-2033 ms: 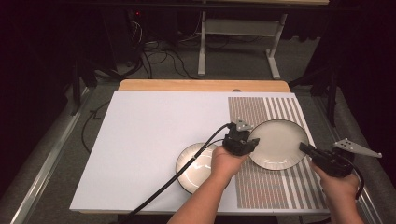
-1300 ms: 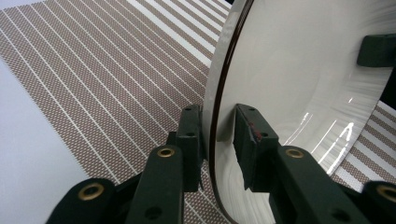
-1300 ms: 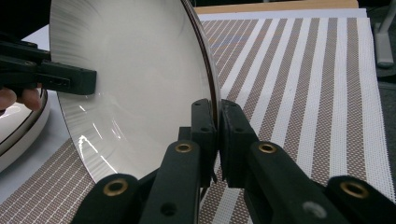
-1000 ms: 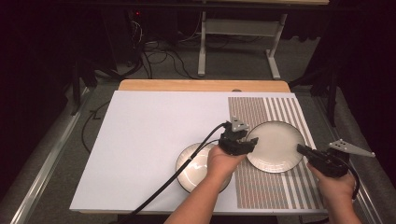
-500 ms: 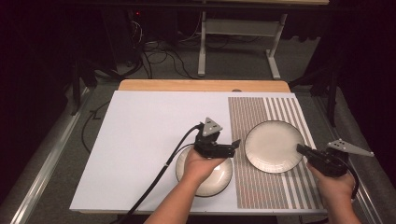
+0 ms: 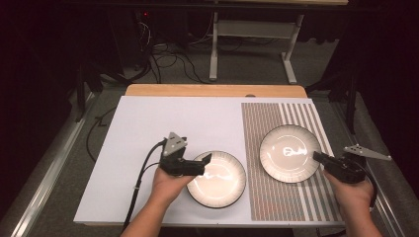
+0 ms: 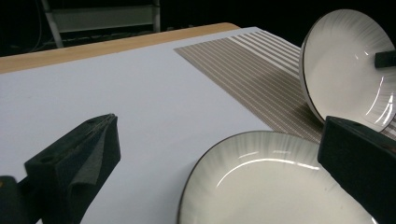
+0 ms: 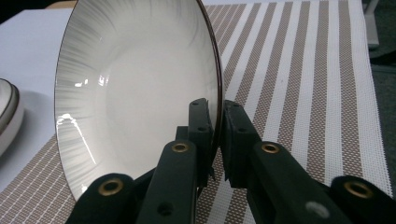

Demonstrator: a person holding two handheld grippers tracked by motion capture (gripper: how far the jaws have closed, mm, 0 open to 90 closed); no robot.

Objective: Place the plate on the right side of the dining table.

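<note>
White-glazed, the near plate [image 6: 216, 178] lies at lower centre on the table [image 6: 148, 128], left gripper [image 6: 203, 163] fingers just spread, nothing between. Right of it, the tilted plate [image 6: 289, 153] is pinched at its rim by the right gripper [image 6: 318, 158], apparently for stacking.

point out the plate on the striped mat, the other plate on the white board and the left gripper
plate on the striped mat [image 6: 289, 153], high view, its centre
plate on the white board [image 6: 217, 178], high view, its centre
left gripper [image 6: 203, 162], high view, between its open jaws
</note>
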